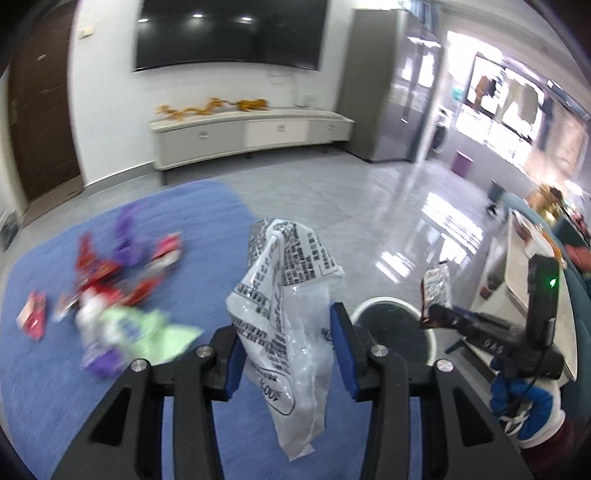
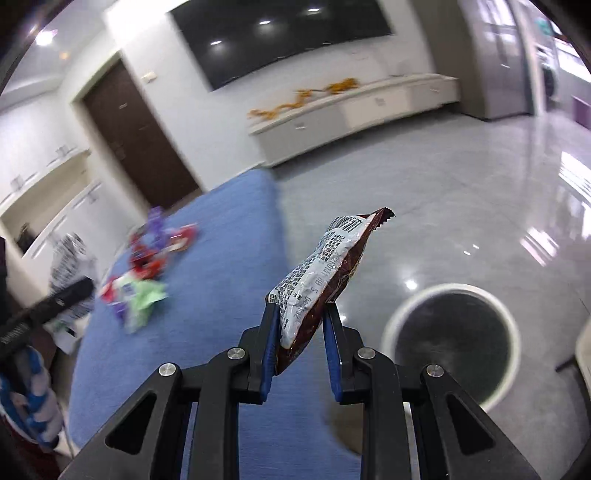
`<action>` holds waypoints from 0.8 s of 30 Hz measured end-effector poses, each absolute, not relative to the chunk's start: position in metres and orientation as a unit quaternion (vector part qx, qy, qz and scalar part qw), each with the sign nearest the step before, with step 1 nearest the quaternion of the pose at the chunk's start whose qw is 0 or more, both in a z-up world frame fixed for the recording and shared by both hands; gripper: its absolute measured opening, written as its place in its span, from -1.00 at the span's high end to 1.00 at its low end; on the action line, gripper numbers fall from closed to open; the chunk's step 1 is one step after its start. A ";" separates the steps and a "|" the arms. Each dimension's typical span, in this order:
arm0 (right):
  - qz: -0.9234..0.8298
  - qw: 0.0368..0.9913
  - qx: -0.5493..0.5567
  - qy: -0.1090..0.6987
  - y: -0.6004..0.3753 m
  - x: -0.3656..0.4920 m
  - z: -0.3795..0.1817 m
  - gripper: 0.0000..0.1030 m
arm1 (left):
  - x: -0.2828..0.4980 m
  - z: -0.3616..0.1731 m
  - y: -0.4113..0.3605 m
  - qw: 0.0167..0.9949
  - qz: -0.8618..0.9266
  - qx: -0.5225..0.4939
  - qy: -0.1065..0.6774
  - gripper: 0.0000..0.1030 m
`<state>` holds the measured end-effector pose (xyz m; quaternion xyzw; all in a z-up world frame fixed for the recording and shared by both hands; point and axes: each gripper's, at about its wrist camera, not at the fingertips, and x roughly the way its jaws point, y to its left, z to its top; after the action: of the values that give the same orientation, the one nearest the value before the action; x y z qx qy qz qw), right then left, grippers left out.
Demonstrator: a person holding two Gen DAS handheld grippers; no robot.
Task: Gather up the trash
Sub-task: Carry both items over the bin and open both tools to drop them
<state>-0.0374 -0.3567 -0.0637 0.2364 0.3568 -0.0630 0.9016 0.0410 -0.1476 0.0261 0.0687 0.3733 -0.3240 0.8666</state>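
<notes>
My left gripper [image 1: 288, 332] is shut on a white plastic bag with black print [image 1: 291, 295], held above the blue rug [image 1: 44, 369]. My right gripper [image 2: 300, 325] is shut on a brown snack wrapper [image 2: 321, 280]; it also shows in the left wrist view [image 1: 437, 291] over the bin. The round white-rimmed trash bin [image 2: 454, 336] stands on the grey floor, right of the rug; in the left wrist view the bin [image 1: 391, 332] is just right of my left fingers. A pile of red, purple and green wrappers [image 1: 110, 288] lies on the rug to the left.
A low white TV cabinet [image 1: 251, 133] and a wall TV [image 1: 229, 33] are at the back. A dark door [image 2: 136, 133] is at the left. A white table [image 1: 532, 288] stands right of the bin. The grey floor [image 2: 424, 203] is glossy.
</notes>
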 end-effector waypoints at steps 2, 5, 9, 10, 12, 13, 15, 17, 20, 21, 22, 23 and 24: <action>-0.086 0.895 0.246 0.362 -0.380 -0.043 -0.077 0.53 | 0.045 0.023 -0.186 0.854 -0.344 0.081 0.381 0.22; -0.111 0.882 0.269 0.371 -0.410 -0.046 -0.097 0.53 | 0.052 0.012 -0.237 0.835 -0.368 0.096 0.397 0.22; -0.134 0.866 0.289 0.385 -0.438 -0.045 -0.124 0.51 | 0.057 -0.005 -0.298 0.811 -0.394 0.113 0.418 0.19; -0.138 0.862 0.294 0.389 -0.444 -0.044 -0.131 0.49 | 0.058 -0.010 -0.310 0.807 -0.397 0.115 0.422 0.19; -0.146 0.854 0.301 0.398 -0.456 -0.044 -0.141 0.45 | 0.060 -0.017 -0.329 0.798 -0.406 0.116 0.430 0.19; -0.151 0.851 0.304 0.402 -0.461 -0.044 -0.146 0.45 | 0.062 -0.022 -0.340 0.791 -0.412 0.115 0.437 0.17; -0.158 0.844 0.310 0.408 -0.469 -0.043 -0.153 0.40 | 0.064 -0.030 -0.355 0.780 -0.421 0.108 0.451 0.11; -0.166 0.837 0.318 0.413 -0.477 -0.046 -0.161 0.27 | 0.067 -0.034 -0.368 0.767 -0.432 0.093 0.465 -0.06; -0.174 0.831 0.324 0.417 -0.483 -0.049 -0.167 0.16 | 0.069 -0.038 -0.379 0.758 -0.442 0.084 0.473 -0.25; -0.176 0.829 0.327 0.418 -0.484 -0.051 -0.169 0.14 | 0.069 -0.038 -0.382 0.754 -0.447 0.082 0.475 -0.25; -0.178 0.827 0.329 0.419 -0.484 -0.052 -0.170 0.13 | 0.069 -0.039 -0.384 0.750 -0.451 0.081 0.476 -0.25; -0.180 0.826 0.330 0.420 -0.484 -0.054 -0.171 0.13 | 0.068 -0.038 -0.384 0.750 -0.452 0.081 0.477 -0.25; -0.182 0.825 0.331 0.420 -0.485 -0.055 -0.171 0.13 | 0.066 -0.038 -0.384 0.751 -0.451 0.082 0.475 -0.25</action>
<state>-0.0551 -0.4853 -0.1712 0.3312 0.4196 -0.1823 0.8252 0.0658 -0.3845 -0.0379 0.0822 0.4751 -0.4507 0.7513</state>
